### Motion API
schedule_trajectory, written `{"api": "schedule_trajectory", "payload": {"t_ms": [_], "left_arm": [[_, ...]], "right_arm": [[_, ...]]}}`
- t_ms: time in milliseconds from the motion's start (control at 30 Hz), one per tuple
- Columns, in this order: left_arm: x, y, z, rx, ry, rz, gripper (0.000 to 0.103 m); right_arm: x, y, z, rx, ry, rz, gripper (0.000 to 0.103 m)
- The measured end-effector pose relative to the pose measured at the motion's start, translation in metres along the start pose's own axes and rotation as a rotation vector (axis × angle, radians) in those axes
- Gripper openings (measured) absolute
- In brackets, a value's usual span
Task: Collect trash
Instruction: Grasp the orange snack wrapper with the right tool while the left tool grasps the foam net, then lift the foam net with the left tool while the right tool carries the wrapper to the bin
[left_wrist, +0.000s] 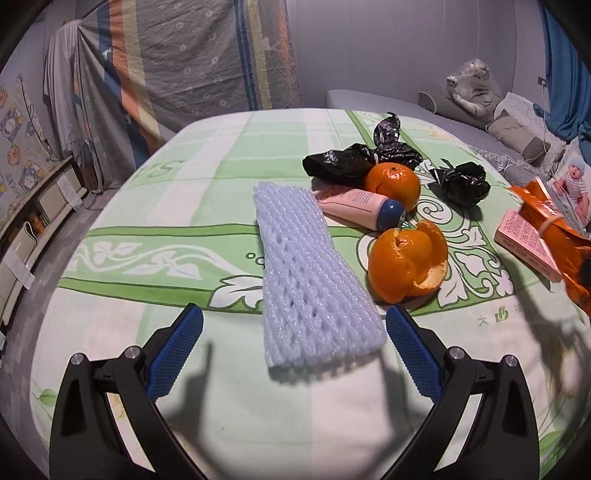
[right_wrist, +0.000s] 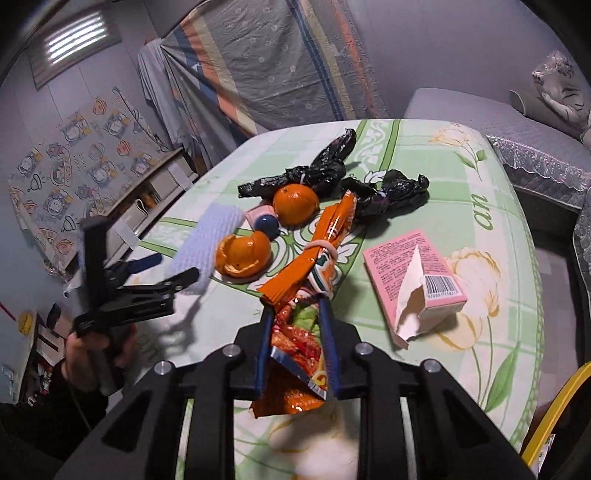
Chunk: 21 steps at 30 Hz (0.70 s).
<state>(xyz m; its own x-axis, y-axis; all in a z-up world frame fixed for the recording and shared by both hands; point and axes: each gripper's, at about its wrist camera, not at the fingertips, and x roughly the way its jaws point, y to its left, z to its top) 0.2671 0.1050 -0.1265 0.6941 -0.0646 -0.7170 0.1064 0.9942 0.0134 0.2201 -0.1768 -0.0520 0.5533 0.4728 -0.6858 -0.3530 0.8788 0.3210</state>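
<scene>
The right gripper has its jaws drawn close on an orange snack wrapper, the blue pads pressing its crumpled lower end from both sides. No earlier view is given, so only the grip itself can be told. The wrapper is a long, creased foil bag, bright orange outside, bunched in the middle by a pale rubber band, with a red-and-green printed picture showing where it flares between the pads. Its upper end stretches toward the middle of the table, which is covered in a green-and-white floral cloth.

The left gripper stands wide open above the near edge of the table, holding nothing; its blue pads flank the near end of a white foam fruit net without touching it. The net lies flat, a long pale mesh sleeve.

Beside the net sits a hollow orange peel, split open. Behind it lie a pink tube with a blue cap, a whole mandarin and two crumpled black plastic bags. Toward the right edge of the table lies a pink carton with a torn open flap.
</scene>
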Motion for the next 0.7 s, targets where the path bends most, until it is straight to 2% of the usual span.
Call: {"api": "schedule_trajectory", "payload": {"t_ms": [233,333,400,533,633,700], "left_arm": [[0.014,0.007,0.009,-0.056,0.034,-0.035,0.094],[0.016,0.01,0.01,-0.082,0.045,-0.057,0.068],[0.019,0.012,0.009,-0.102,0.061,-0.083,0.06],[0.019,0.013,0.009,-0.113,0.057,-0.101,0.032],[0.012,0.015,0.009,-0.121,0.04,-0.092,0.017],[0.004,0.018,0.008,-0.135,0.031,-0.097,0.014]], "right_arm": [[-0.019,0.004,-0.005,0.005,-0.024,0.029,0.022],[-0.022,0.005,-0.007,0.011,-0.028,0.029,0.023],[-0.024,0.004,-0.009,0.019,-0.026,0.037,0.022],[-0.029,0.005,-0.011,0.022,-0.036,0.038,0.023],[-0.033,0.006,-0.012,0.024,-0.04,0.045,0.022],[-0.036,0.006,-0.013,0.03,-0.043,0.051,0.022]]}}
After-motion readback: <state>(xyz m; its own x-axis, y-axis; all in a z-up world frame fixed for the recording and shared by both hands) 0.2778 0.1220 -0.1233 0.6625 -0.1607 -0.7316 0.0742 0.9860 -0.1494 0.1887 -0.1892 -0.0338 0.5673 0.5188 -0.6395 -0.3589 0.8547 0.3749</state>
